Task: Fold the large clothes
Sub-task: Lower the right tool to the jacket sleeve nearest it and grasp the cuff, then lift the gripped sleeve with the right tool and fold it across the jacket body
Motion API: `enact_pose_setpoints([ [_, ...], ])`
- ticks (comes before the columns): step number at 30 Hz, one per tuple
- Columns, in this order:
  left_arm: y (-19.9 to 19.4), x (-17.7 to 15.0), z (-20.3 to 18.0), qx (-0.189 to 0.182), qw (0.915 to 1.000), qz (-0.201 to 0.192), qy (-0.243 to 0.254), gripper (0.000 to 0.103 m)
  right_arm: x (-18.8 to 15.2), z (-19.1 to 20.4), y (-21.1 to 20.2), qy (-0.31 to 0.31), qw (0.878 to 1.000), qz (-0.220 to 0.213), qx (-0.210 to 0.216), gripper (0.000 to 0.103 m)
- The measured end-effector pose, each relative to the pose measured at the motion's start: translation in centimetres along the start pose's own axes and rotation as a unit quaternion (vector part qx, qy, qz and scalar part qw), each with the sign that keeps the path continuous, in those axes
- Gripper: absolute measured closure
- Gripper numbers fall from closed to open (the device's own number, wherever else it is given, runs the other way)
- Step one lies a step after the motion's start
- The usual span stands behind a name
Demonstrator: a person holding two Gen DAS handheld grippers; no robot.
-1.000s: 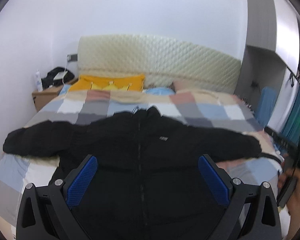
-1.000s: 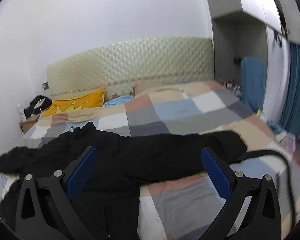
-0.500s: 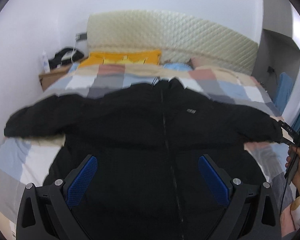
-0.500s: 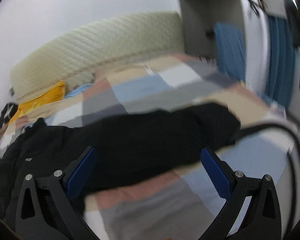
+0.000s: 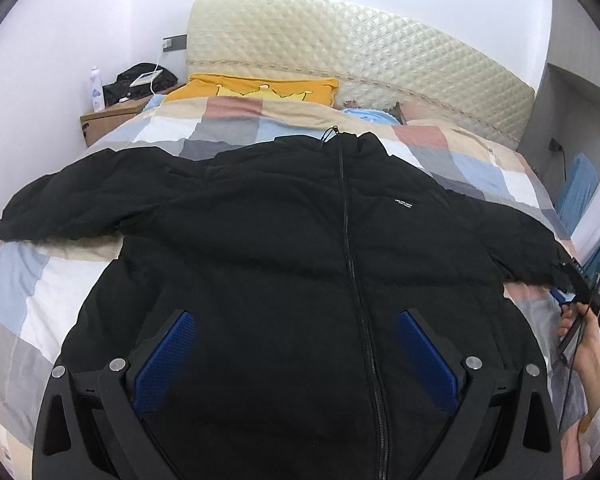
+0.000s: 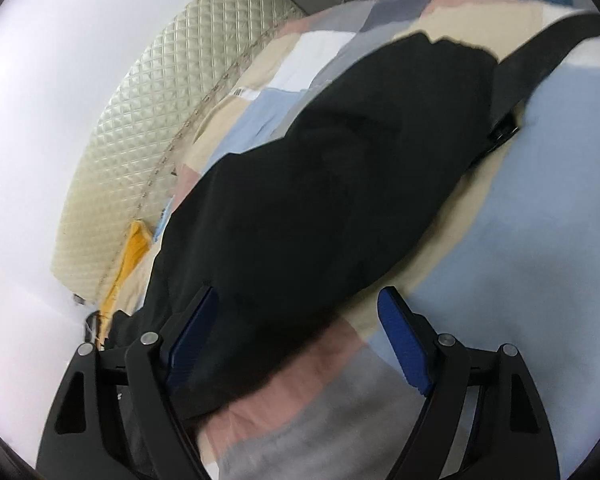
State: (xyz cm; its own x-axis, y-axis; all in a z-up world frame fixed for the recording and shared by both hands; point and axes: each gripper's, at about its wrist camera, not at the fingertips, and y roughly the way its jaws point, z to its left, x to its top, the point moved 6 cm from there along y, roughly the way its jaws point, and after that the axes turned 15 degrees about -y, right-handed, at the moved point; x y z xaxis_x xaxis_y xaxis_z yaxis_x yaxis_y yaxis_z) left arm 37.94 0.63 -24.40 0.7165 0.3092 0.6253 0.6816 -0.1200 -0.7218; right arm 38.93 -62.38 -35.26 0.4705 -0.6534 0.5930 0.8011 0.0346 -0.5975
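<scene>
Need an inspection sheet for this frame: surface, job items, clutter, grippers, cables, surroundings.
Surface: bed with patchwork cover, rumpled.
Job's things: black jacket front up, zipped, sleeves spread out.
Clutter: yellow pillow; black strap by the sleeve end.
Grippers: left gripper open over the jacket's lower body; right gripper closing around the sleeve, pads not yet pressing.
Cables: white cable on the nightstand.
Surroundings: quilted headboard, nightstand, white walls.
</scene>
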Motion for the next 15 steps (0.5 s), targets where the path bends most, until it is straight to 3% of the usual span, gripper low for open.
enact_pose_setpoints([
  [5,1.0,0.1,0.5,-0.001,0.9999,0.003,-0.015,0.001,0.4,0.0,2.7,0.033,0.997,-0.013,0.072,0.030],
  [10,2.3,0.3,1.2,0.005,0.9994,0.011,-0.032,0.001,2.4,1.2,3.3,0.041,0.987,-0.088,0.126,0.030],
  [15,3.7,0.5,1.5,0.019,0.9991,0.004,-0.038,0.001,2.6,-1.4,4.2,0.082,0.985,-0.114,0.103,0.029],
])
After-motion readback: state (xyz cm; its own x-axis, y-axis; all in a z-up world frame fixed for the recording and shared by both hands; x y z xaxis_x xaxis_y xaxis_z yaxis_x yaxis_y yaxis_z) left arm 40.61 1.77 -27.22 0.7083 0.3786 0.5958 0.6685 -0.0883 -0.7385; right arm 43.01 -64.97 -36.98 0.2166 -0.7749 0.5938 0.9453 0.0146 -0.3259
